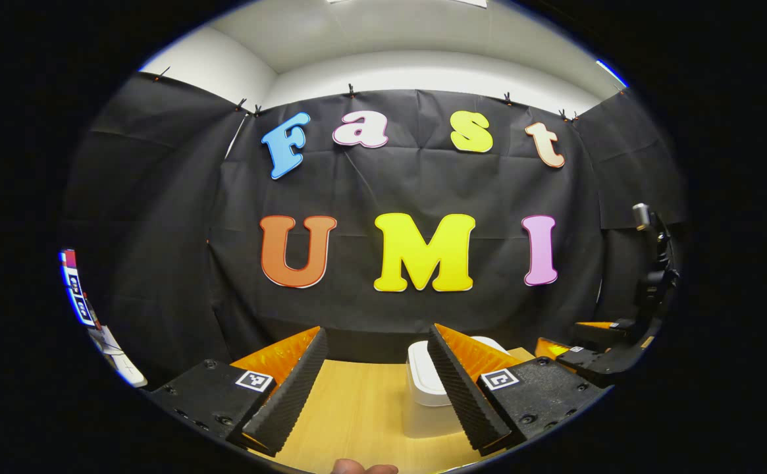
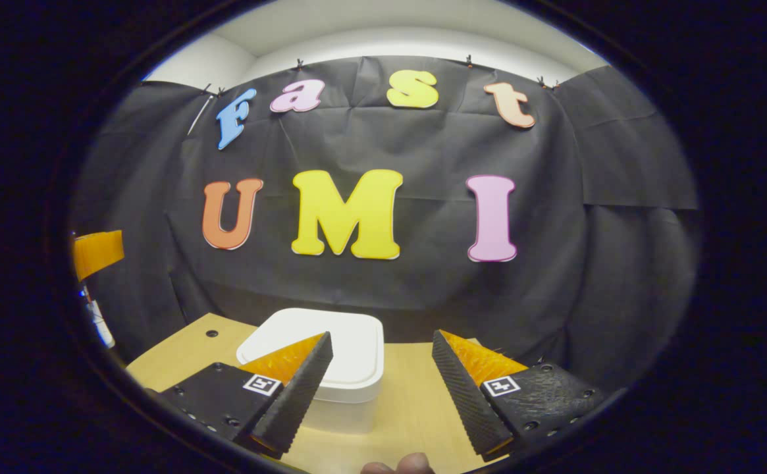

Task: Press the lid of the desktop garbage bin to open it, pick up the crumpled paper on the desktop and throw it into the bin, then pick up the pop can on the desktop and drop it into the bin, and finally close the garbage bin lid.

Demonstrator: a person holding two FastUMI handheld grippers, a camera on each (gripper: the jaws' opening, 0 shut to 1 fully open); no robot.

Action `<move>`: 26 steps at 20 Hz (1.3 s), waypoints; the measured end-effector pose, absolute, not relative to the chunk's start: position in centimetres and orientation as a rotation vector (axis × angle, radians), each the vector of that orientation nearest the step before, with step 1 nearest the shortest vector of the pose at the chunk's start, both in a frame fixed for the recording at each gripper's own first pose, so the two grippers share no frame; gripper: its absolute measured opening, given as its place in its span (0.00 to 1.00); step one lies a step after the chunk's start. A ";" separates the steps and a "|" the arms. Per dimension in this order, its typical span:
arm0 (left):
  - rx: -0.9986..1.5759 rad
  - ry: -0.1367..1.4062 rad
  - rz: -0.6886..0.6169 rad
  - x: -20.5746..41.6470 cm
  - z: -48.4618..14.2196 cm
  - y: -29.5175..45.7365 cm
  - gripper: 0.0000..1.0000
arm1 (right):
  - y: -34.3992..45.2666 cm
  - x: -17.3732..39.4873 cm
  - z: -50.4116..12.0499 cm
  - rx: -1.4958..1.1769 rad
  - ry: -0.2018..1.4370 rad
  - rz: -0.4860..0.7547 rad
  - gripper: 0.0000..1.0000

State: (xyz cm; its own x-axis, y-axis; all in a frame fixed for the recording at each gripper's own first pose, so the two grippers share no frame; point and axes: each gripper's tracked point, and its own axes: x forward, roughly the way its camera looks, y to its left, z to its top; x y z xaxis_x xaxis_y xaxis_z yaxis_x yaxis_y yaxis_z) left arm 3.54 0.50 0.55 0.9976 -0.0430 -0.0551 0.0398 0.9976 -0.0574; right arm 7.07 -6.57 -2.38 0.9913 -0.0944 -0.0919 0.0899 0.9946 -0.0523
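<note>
While both tools gape, right tool (image 2: 380, 378) faces lidded bin (image 2: 330, 355), left tool (image 1: 376, 385) beside it

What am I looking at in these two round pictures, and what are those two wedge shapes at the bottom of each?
There is no robot here: a person holds a two-finger grabbing tool in each hand, and a small camera rides on each tool. The wedges are that tool's own fingers. In the left gripper view the left gripper stands open and holds nothing; off to its right you see the other tool. In the right gripper view the right gripper is open and empty too. Both look over a wooden table at a white bin whose lid is closed. A fingertip of the person peeks in at the bottom edge.
</note>
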 end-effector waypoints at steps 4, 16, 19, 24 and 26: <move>-0.058 0.055 -0.065 4.0 0.7 -1.4 0.98 | -7.8 4.0 0.1 -0.033 0.050 -0.123 0.95; -0.045 0.069 -0.036 3.1 -0.6 -2.3 0.98 | -4.6 2.7 0.9 -0.045 0.006 -0.028 0.95; -0.047 0.067 -0.025 3.1 -0.6 -2.1 0.98 | -4.5 3.1 1.3 -0.049 -0.001 -0.022 0.95; -0.042 0.058 -0.026 3.5 -0.4 -2.1 0.98 | -4.3 3.6 1.5 -0.052 -0.011 -0.013 0.98; -0.040 0.055 -0.028 3.6 -0.3 -2.1 0.98 | -4.1 3.9 1.4 -0.052 -0.006 -0.009 0.98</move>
